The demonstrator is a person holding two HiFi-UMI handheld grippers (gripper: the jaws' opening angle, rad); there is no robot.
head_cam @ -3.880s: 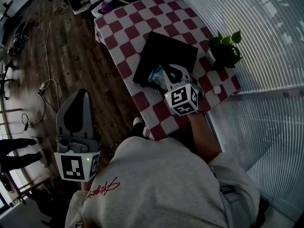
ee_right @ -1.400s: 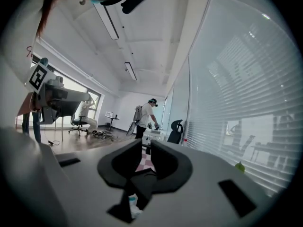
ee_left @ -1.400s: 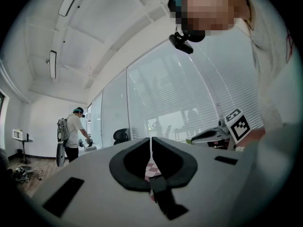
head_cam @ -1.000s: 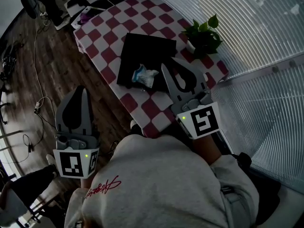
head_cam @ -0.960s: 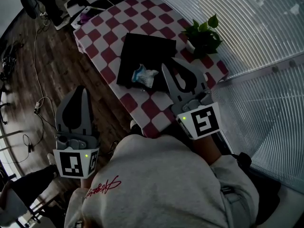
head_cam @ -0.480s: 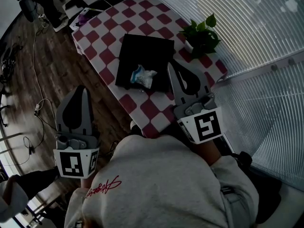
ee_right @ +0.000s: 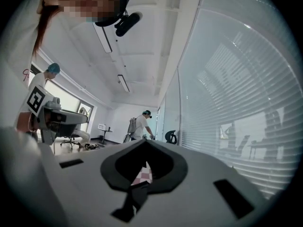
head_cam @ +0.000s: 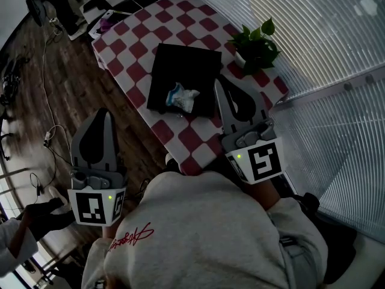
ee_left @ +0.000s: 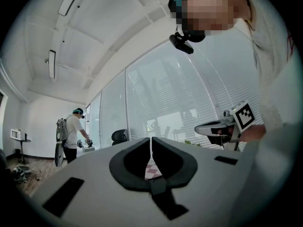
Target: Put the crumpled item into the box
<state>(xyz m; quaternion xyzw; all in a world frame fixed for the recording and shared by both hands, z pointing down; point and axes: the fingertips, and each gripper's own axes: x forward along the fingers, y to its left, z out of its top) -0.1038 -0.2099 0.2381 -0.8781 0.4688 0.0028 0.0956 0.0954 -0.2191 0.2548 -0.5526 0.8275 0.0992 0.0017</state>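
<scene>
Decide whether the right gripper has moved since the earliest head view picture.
Yes. The right gripper was over the black box at the crumpled item; it has drawn back toward the person, jaws shut, alongside the box's right edge.

There were two grippers, the left gripper (head_cam: 102,115) on the near left and the right gripper (head_cam: 221,84) on the right. There was one table (head_cam: 135,44) with a red and white checked cloth. There was one black box (head_cam: 186,65) and one crumpled item (head_cam: 182,96). There was one green plant (head_cam: 257,43) at the right side of the table. Far off, there was one office chair (ee_left: 118,136) and one person with a backpack (ee_left: 72,134).
</scene>
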